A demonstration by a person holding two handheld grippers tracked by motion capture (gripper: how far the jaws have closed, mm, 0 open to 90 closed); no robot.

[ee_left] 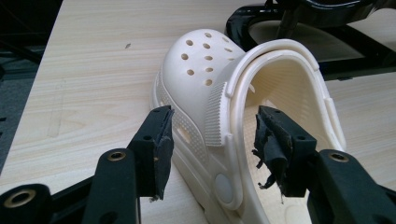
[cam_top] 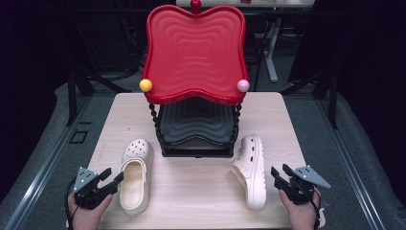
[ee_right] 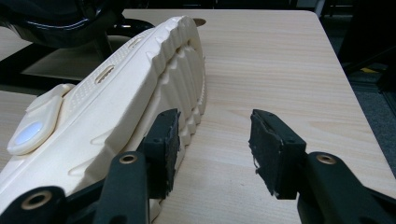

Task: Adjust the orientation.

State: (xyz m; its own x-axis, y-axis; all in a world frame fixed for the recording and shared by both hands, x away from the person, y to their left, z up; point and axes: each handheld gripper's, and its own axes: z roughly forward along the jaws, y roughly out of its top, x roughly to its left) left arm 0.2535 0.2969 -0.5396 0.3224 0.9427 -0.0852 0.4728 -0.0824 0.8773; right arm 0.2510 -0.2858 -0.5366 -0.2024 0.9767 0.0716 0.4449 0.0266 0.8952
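Perforated cream clog (ee_left: 201, 74) sits smooth; ridged-soled clog (ee_right: 140, 88) lies sideways.

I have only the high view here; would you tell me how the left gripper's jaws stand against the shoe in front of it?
Observer: The left gripper is open, its jaws straddling the heel-end side wall of the upright shoe, not closed on it.
Operator: Thank you. And is the right gripper on the other shoe?
Observer: The right gripper is open too; the tipped shoe lies on its side, its ridged sole edge beside the left-hand jaw in the right gripper view.
Operator: Is anything between those jaws?
Observer: Bare table shows between them.
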